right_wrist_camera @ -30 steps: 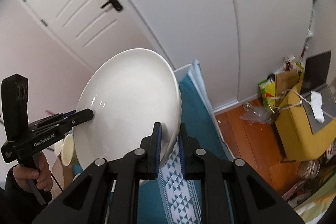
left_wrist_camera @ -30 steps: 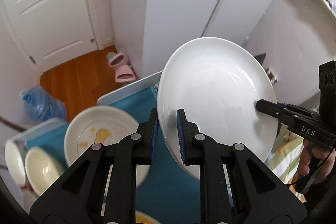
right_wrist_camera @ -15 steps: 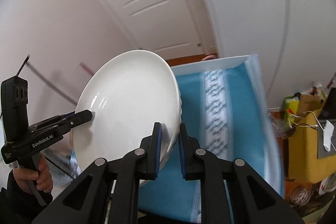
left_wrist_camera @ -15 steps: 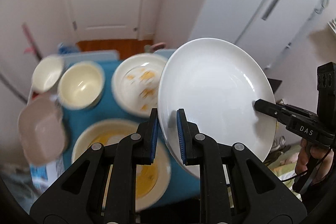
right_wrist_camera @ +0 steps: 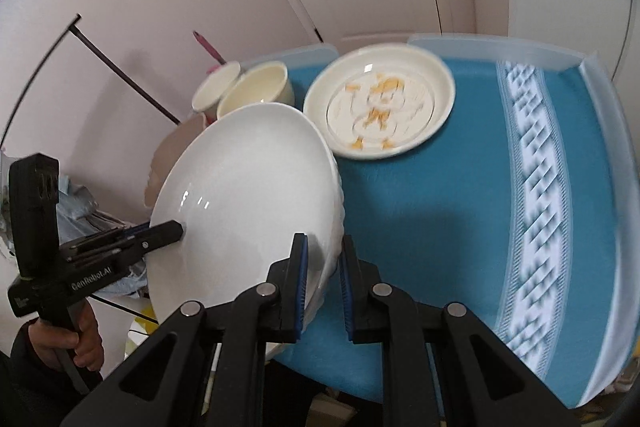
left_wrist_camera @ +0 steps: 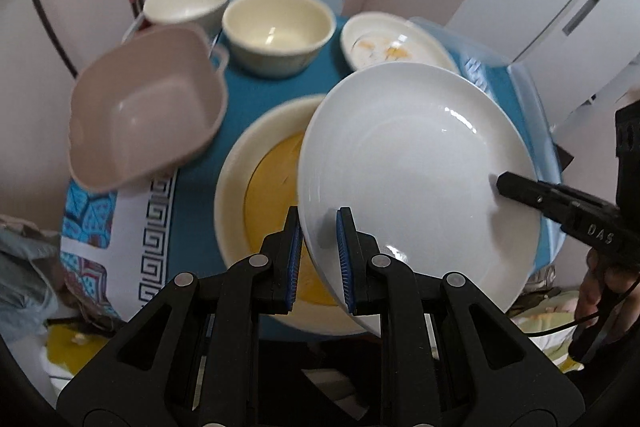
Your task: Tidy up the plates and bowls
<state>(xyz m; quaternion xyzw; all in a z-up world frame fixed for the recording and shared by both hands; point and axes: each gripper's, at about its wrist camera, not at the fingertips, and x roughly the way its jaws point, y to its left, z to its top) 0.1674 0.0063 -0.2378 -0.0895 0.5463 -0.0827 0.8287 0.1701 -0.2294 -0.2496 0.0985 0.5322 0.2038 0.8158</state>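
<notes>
The right gripper (left_wrist_camera: 500, 183), seen from the left camera, bears the letters "DAS" in white. The left gripper (right_wrist_camera: 176, 229), seen from the right camera, reads "GenRobot.AI" along its body.

One white plate (left_wrist_camera: 412, 163) hangs tilted in the air above the table (right_wrist_camera: 460, 195), pinched at opposite rims: the left gripper's blue pads (left_wrist_camera: 344, 259) clamp narrowly on its near edge, and the right gripper's pads (right_wrist_camera: 302, 283) do the same on the other side. A hand (right_wrist_camera: 78, 337) wraps each gripper's handle.

Under the plate sits one yellow-centred plate (left_wrist_camera: 260, 195), partly covered by it. Farther back lies one cream plate (right_wrist_camera: 380, 107) with orange marks. Two cream bowls (left_wrist_camera: 278, 27) stand side by side at the far edge, and one pinkish square bowl (left_wrist_camera: 144, 107) with small handles rests at the left. That makes three plates and three bowls. A teal cloth (right_wrist_camera: 420, 187) with one white patterned band covers the table.
</notes>
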